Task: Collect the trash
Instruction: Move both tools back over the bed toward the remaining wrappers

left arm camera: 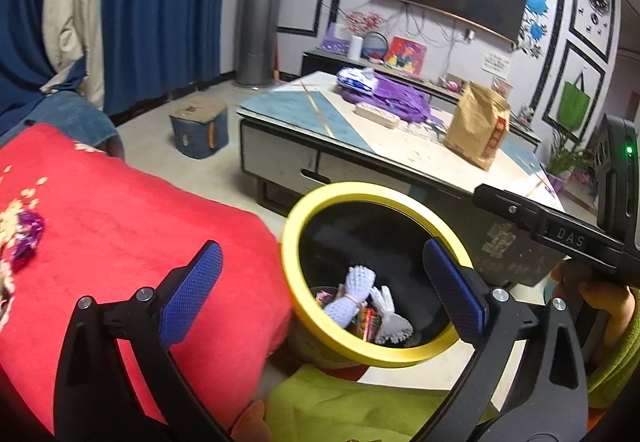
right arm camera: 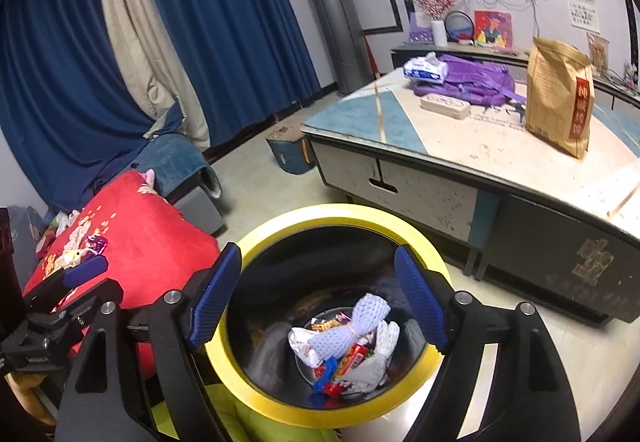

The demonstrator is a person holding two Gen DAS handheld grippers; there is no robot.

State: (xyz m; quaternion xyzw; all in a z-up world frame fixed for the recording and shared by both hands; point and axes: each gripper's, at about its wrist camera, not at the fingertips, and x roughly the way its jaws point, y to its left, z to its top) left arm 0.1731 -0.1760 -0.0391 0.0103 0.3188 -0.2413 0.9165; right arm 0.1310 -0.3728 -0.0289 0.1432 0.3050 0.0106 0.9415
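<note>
Trash (right arm camera: 344, 342) is seen piled at the bottom of a round bin with a yellow rim (right arm camera: 280, 238), which stands on the pale floor between a red cushion (right arm camera: 148, 238) and a low coffee surface (right arm camera: 472, 145). Uppermost in the pile, a white foam fruit net (right arm camera: 352, 330) is laid with its long axis running from lower left to upper right in the right wrist view; a second net (right arm camera: 380, 346) is lodged beside it, and coloured sweet wrappers and a white packet are scattered beneath and around them. A purple wrapper (left arm camera: 26, 238) and pale crumbs are left on the red cushion, well apart from the bin.

The right tool (right arm camera: 316, 294) is held above the bin mouth with its blue pads spread apart and nothing gripped between them. The left tool (left arm camera: 322, 282) is likewise held wide open and empty, one pad over the cushion edge and the other over the bin rim.

On the coffee surface a brown paper bag (right arm camera: 560, 93) is stood upright, and a purple backpack (right arm camera: 476, 79), a tissue pack and a flat case are laid near it. Blue curtains (right arm camera: 224, 21), a grey pillar-shaped unit and a wall-mounted television are seen behind.
</note>
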